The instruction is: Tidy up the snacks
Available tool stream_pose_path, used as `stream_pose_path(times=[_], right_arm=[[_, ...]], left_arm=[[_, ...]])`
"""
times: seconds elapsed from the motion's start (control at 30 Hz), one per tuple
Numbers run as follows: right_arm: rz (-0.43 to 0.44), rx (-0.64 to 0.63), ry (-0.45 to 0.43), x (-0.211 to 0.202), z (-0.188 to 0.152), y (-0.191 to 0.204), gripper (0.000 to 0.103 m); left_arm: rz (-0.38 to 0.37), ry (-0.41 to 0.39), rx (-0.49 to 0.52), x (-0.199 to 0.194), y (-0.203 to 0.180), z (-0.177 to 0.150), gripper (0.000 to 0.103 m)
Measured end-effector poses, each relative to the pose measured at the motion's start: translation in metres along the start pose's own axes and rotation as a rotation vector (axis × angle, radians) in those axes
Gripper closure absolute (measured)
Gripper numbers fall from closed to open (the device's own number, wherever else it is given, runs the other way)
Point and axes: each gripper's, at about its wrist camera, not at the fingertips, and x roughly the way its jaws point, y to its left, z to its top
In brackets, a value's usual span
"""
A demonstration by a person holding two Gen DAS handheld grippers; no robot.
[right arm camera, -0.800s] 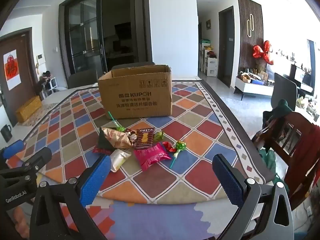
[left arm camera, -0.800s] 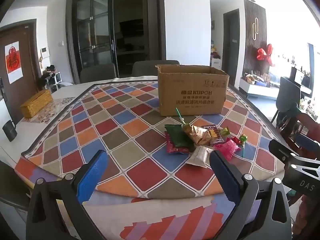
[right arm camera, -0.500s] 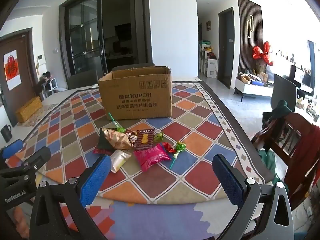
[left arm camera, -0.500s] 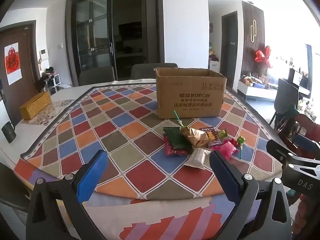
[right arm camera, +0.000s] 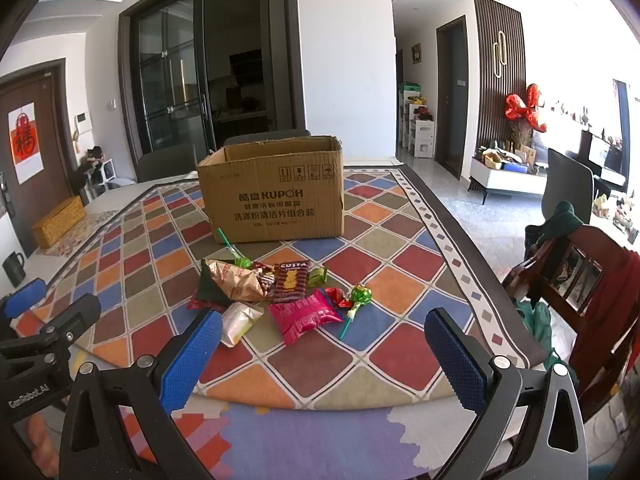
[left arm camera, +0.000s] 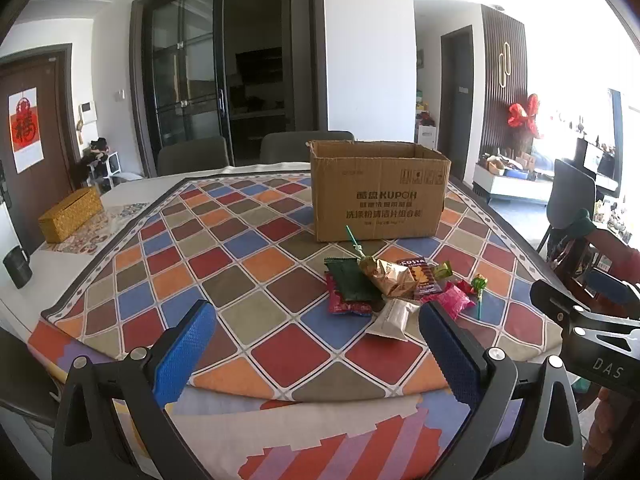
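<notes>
An open brown cardboard box (right arm camera: pixel 276 192) stands on the checked, many-coloured tablecloth (right arm camera: pixel 400 260), well ahead of me. Before it lies a heap of wrapped snack packets and lollipops (right arm camera: pixel 276 296), nearer my fingers. Far left on the table sit a woven golden box (left arm camera: pixel 70 220) and, nearer, a dark mug (left arm camera: pixel 18 266).

"KUPOH" is printed in large letters on the front of the cardboard box (right arm camera: pixel 276 196), with lines of Chinese characters beneath it and a row of handling symbols above – too small to be read. "COSTA" is seen on the dark red snack packet (right arm camera: pixel 290 282). "DAS" is marked on the right gripper (left arm camera: pixel 596 344), and "GenRobot.AI" on the left gripper (right arm camera: pixel 36 380). A red paper sign (right arm camera: pixel 25 140) bearing a single Chinese character – 福 – is hung on the door (right arm camera: pixel 36 92)
</notes>
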Motion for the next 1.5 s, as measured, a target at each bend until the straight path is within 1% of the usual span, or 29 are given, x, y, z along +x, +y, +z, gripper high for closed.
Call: stream_pose_path(times=[1.5], right_arm=[[0.001, 0.000, -0.008, -0.0024, 0.0024, -0.0006, 0.001]], left_arm=[[-0.002, -0.003, -0.002, -0.0031, -0.0006, 0.0021, 0.000]])
